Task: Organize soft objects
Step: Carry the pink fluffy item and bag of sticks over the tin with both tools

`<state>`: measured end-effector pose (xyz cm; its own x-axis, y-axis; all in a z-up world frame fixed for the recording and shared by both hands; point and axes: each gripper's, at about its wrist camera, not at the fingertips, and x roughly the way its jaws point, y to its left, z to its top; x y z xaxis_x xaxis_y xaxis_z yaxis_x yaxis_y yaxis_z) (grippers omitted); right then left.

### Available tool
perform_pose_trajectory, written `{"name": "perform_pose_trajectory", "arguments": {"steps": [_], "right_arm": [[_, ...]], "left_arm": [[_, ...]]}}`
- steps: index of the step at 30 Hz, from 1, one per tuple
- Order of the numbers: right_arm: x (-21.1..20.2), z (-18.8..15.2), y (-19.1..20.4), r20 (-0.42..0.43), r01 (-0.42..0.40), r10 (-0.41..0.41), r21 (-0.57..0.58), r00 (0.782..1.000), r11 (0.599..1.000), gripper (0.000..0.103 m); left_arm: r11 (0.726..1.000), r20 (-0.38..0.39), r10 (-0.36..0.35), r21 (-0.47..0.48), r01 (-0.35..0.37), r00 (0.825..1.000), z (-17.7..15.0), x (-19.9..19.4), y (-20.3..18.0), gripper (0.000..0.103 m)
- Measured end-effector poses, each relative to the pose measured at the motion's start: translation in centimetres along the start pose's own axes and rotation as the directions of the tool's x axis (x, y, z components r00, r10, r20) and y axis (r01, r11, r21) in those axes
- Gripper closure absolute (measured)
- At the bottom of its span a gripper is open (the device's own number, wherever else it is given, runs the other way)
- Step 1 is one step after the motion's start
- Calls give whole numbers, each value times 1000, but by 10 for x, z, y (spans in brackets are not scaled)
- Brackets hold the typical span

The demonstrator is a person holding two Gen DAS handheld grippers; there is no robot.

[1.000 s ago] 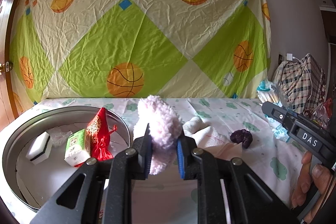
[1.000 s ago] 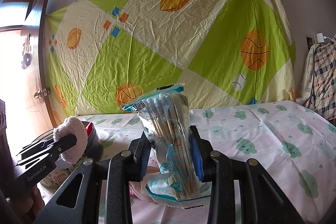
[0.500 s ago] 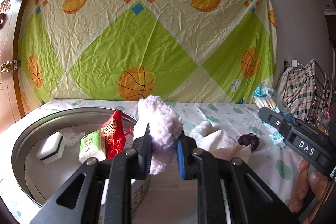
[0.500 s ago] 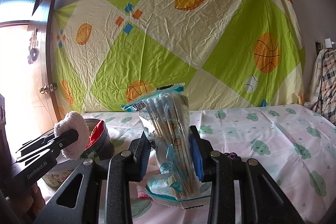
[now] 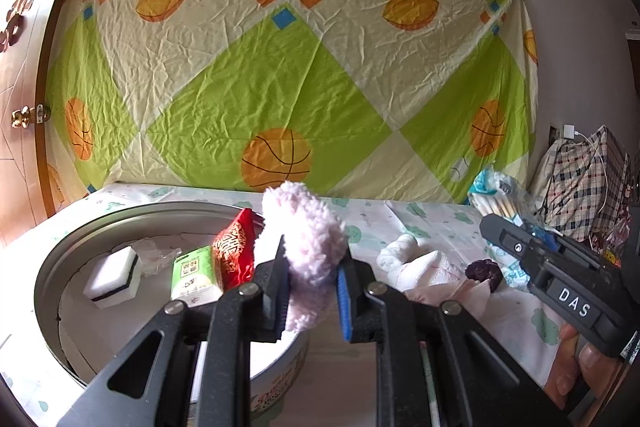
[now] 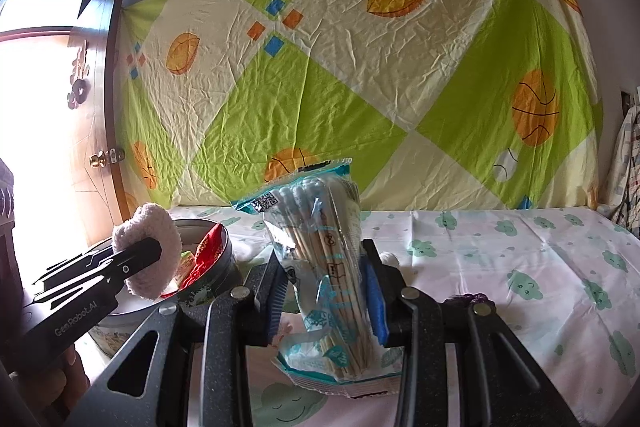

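Observation:
My left gripper (image 5: pixel 310 291) is shut on a fluffy pale pink puff (image 5: pixel 308 247) and holds it over the right rim of a round metal tin (image 5: pixel 52 259). The tin holds a white sponge (image 5: pixel 112 277), a green tissue pack (image 5: pixel 194 277) and a red packet (image 5: pixel 234 253). My right gripper (image 6: pixel 326 297) is shut on a clear bag of cotton swabs (image 6: pixel 324 267), held above the table. The puff (image 6: pixel 148 263) and tin (image 6: pixel 224 255) also show at the left of the right wrist view.
A white and pink cloth (image 5: pixel 424 267) and a small dark purple object (image 5: pixel 484 273) lie on the cloud-print tablecloth (image 6: pixel 520 267) right of the tin. A checked bag (image 5: pixel 588 187) stands at far right. A patterned sheet (image 5: pixel 300 67) hangs behind.
Both grippers have lifted and tilted slightly; the tin sits lower and closer in the left view. Both grips hold unchanged.

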<state>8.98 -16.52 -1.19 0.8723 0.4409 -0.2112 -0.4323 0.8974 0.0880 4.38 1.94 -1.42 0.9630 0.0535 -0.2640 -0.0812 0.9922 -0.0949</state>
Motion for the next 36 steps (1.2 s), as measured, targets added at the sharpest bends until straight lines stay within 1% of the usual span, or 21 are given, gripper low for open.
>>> {"name": "perform_pose_trajectory", "arguments": {"steps": [22,36], "right_arm": [[11,0,27,-6,-55,55,-25,998,998,66],[19,-1,48,-30,-96,94,-57,995,994,66]], "left_arm": [[999,2,34,-38,-34,999,1,-2,23,85],[996,-2,56,-63,-56,998,1,-4,39,85]]}}
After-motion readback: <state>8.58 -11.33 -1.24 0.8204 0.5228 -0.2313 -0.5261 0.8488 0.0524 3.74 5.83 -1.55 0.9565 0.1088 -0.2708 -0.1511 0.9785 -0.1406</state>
